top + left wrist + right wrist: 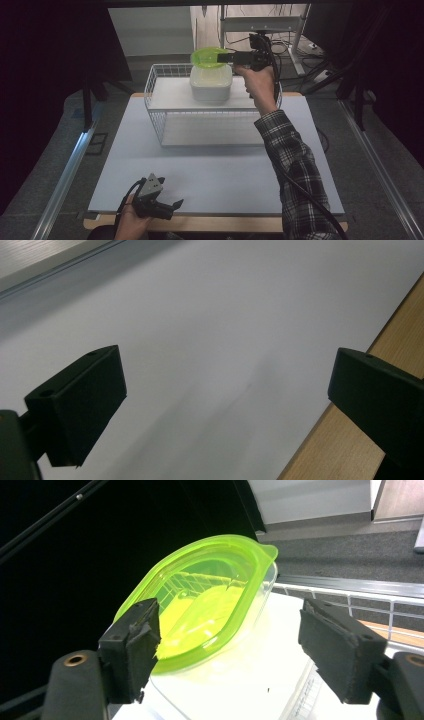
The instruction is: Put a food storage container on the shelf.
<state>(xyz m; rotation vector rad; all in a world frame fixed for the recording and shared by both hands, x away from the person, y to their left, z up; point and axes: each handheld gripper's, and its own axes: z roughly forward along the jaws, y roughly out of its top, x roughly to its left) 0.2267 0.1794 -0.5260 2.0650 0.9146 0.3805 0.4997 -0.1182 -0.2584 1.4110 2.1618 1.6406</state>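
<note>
A bright green translucent lid [207, 56] [200, 600] sits tilted on top of a white lidded container [211, 82] [240, 690], which stands on the upper shelf of a white wire basket [155, 90] [350, 596]. My right gripper [226, 58] [230, 650] is held level at the lid's right side, open, jaws wide apart; one pad is close beside the lid's near rim, the other stands clear of it. My left gripper [172, 206] [225, 400] rests low by the table's front edge, open, with nothing between its jaws.
The white table mat [215, 175] [215, 315] stretches in front of the basket, with a wooden table edge [350, 440] along the front. Metal rails [65, 175] run down both sides. Dark curtains and a rack with cables [295, 45] stand behind.
</note>
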